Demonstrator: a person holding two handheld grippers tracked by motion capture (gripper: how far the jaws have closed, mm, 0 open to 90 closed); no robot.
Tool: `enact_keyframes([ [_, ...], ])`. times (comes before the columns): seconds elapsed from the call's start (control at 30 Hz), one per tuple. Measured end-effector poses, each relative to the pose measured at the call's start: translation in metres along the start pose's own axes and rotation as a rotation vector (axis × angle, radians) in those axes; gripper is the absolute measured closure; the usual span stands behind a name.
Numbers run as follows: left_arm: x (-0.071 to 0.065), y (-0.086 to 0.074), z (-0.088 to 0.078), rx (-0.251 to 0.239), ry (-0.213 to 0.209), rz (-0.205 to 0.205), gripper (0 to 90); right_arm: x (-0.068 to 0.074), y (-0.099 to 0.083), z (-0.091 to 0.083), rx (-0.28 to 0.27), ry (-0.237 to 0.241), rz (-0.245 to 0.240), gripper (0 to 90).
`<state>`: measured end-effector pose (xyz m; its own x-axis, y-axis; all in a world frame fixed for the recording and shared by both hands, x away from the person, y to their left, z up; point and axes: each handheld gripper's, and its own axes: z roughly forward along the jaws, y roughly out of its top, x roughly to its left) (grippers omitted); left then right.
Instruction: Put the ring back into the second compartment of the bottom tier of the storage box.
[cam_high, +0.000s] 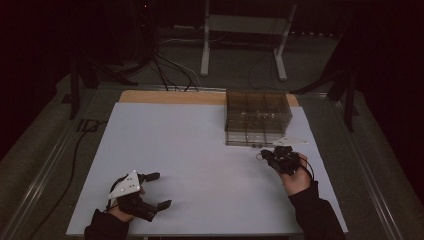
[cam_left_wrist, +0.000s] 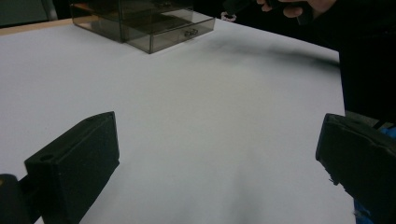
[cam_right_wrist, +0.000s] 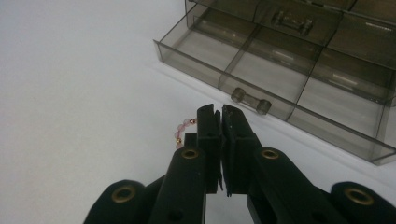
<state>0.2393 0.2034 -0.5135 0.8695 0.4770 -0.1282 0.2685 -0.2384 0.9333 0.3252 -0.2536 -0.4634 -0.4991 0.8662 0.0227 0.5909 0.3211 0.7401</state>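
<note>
Tabletop (cam_high: 200, 150): a pale sheet covers most of it, with a strip of bare wood showing at the far edge. The middle is bare.

Drawer box (cam_high: 257, 117): smoky see-through plastic, set at the far right of the tabletop. In the right gripper view its lowest drawer (cam_right_wrist: 280, 79) stands pulled out toward the person, and the divided compartments I can see are empty. Judged: the drawer stands out so something can be dropped in from above.

Left hand-held gripper (cam_high: 152, 190): rests low at the near left corner, well apart from the box. Jaws spread wide with nothing between them; its own view looks across bare sheet between the two black jaws. Judged: parked out of the way, ready to steady the box if needed.

Right hand-held gripper (cam_high: 267, 155): just in front of the open drawer, pointing at it. In its own view the jaws are pressed together at the tips, pinching a bead bracelet (cam_right_wrist: 182, 130). Only a short arc of pink beads with small gold ones peeks out at the left of the jaws; the rest is hidden behind them. The bracelet is therefore at the jaw tips, near the drawer handle (cam_right_wrist: 251, 101) but not yet over a compartment.

Judged next step: lift forward over the drawer front, then release.
</note>
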Motion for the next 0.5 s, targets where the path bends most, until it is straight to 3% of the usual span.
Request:
enact_keyframes([
  [0.5, 0.0, -0.001, 0.0, 0.003, 0.0, -0.001, 0.6, -0.004, 0.012, -0.006, -0.022, -0.011, -0.007, 86.8],
])
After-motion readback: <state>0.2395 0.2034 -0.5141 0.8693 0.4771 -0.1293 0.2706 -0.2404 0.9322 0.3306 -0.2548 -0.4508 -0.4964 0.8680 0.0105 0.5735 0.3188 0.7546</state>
